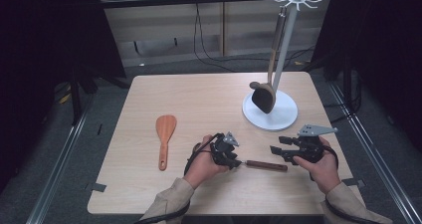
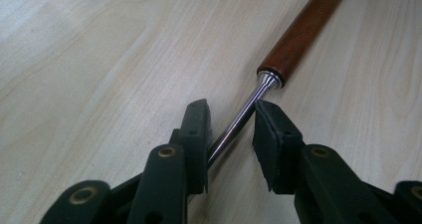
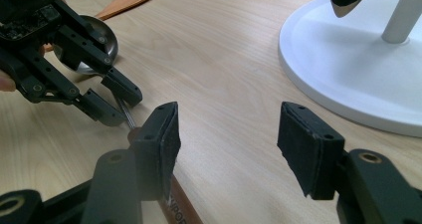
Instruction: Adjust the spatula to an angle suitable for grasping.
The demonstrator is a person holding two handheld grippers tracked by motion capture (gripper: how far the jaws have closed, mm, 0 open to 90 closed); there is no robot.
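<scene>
Straddles with the left gripper (image 2: 233,109) the thin steel neck of the steel ladle with a brown wooden handle (image 2: 303,32), flat on the pale wooden table (image 1: 199,94) at about 6 o'clock near the front edge, jaws partly open and not clamped, likely because that slim part offers the surest pinch. Hovers with the right gripper (image 3: 226,124) over the handle's end at 3 o'clock of the left, jaws wide apart and empty, probably ready to steady or take over. Seems bound for the white round-based utensil stand (image 1: 286,117) at 2 o'clock, beside the dark wooden spatula (image 1: 263,97) hanging there; leaves the orange wooden spatula (image 1: 165,129) at 9 o'clock untouched.
</scene>
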